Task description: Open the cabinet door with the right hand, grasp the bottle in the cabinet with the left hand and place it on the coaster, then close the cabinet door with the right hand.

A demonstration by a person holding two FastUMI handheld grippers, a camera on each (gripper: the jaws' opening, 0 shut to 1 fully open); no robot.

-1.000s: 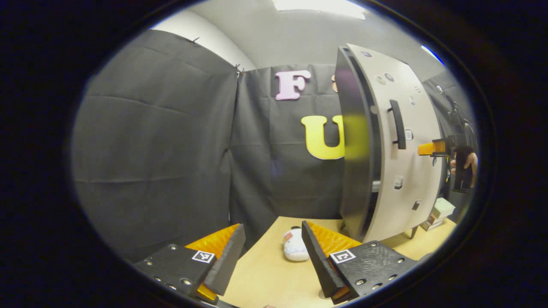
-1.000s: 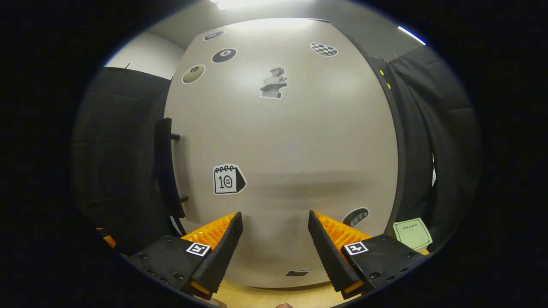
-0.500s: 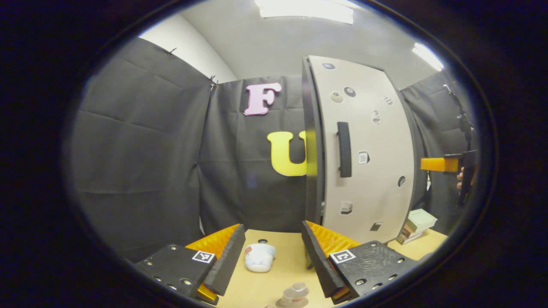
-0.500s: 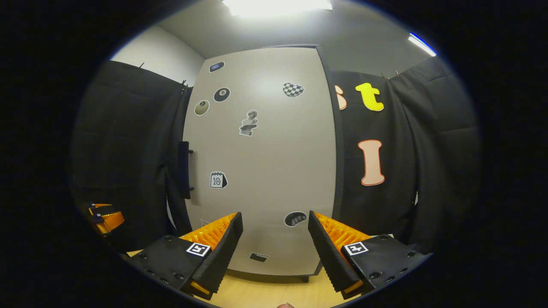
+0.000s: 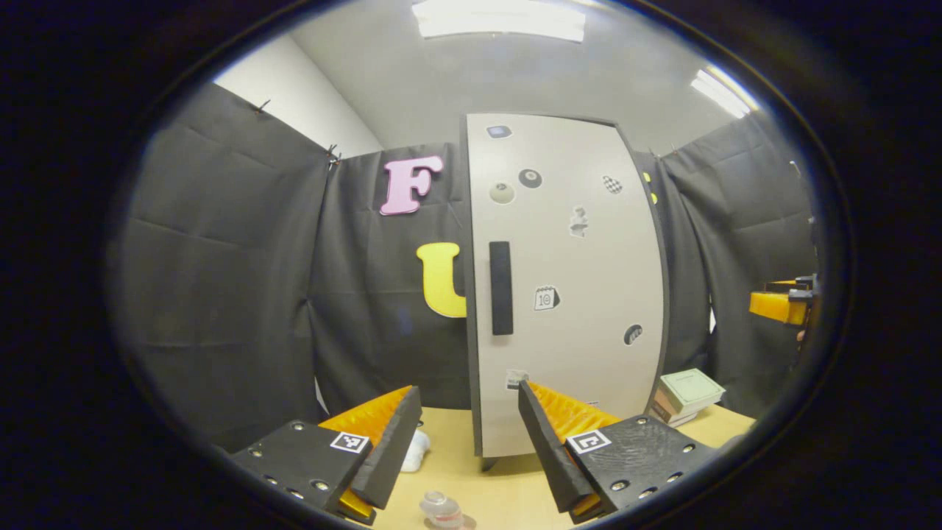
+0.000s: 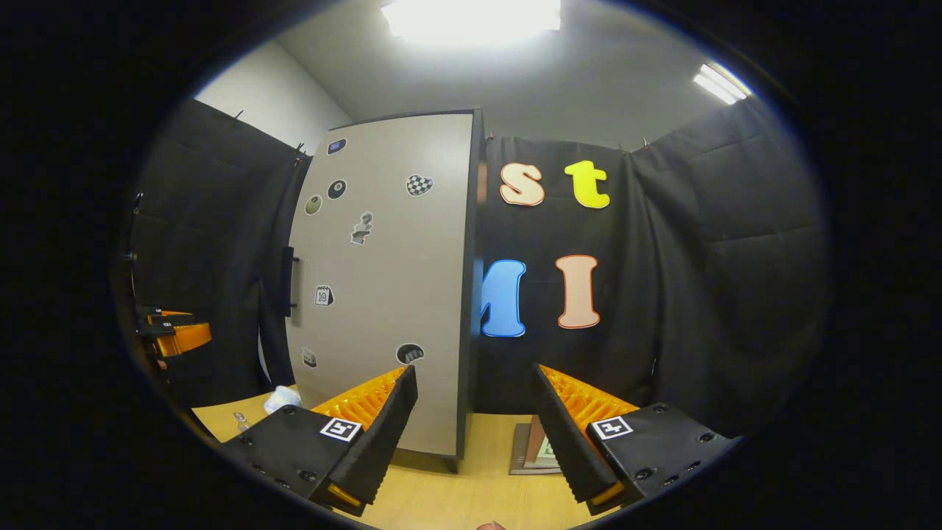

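The tall grey cabinet (image 5: pixel 581 294) stands on the wooden table (image 5: pixel 508 489) with its door shut flush. Its black handle (image 5: pixel 500 287) runs down the door's left edge. A small clear bottle (image 5: pixel 440 508) stands upright on the table in front, low between my left gripper's fingers and apart from them. What seems a pale coaster rim (image 5: pixel 465 523) shows under it. My left gripper (image 5: pixel 467 401) is open and holds nothing. My right gripper (image 6: pixel 472 375) is open too, set back from the cabinet (image 6: pixel 383 294). It appears at the far right (image 5: pixel 781 304) in the left gripper view.
A white soft lump (image 5: pixel 416 447) lies on the table left of the cabinet. A stack of books (image 5: pixel 686 395) sits at the cabinet's right side, also seen as books (image 6: pixel 531 450) by my right fingers. Black cloth walls close in behind and on both sides.
The door went from ajar to shut. Both grippers drew back from the cabinet, the right one away from the door face. The bottle came into the left gripper view at the bottom.
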